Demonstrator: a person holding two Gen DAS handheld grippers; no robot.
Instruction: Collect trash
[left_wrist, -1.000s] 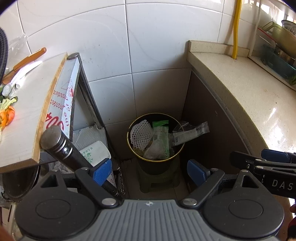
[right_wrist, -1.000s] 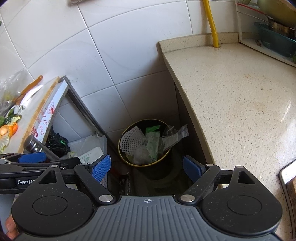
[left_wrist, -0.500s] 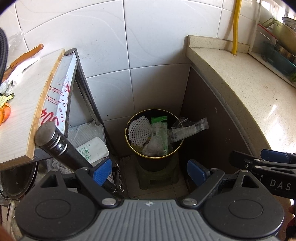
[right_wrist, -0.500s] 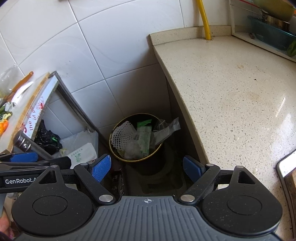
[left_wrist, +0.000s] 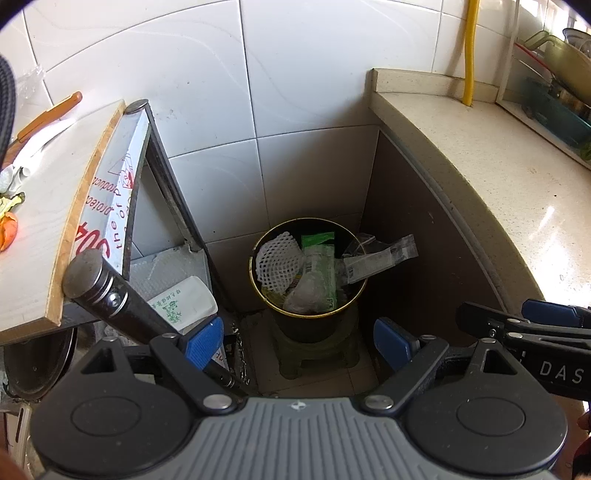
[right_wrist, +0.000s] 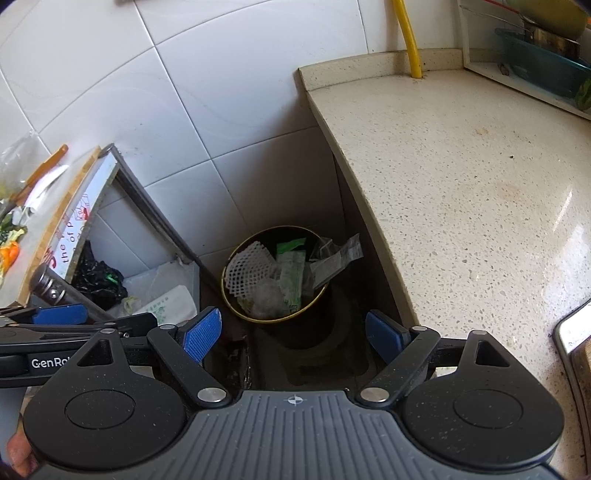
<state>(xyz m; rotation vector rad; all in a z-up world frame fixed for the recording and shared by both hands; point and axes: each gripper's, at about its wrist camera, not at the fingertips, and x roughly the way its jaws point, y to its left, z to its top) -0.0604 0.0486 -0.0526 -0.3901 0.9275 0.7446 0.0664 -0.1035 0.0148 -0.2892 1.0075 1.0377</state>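
White wall tiles back a floor gap beside the worktop's (right_wrist: 461, 177) left edge, where the bin (left_wrist: 308, 275) stands full. Left gripper (left_wrist: 297, 338) and right gripper (right_wrist: 293, 330) hover above, jaws apart, empty. Likely approach; next, descend onto the wrapper (left_wrist: 380, 254) overhanging the rim.

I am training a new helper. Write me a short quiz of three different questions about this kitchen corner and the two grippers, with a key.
1. True or false: the left gripper holds a piece of trash.
2. What sticks out over the rim of the bin? A) a clear wrapper B) a spoon C) a shoe
3. Fill in: the bin stands on the floor between the shelf and the ____.

Key:
1. False; its jaws are open and empty, like those of the right gripper.
2. A
3. counter
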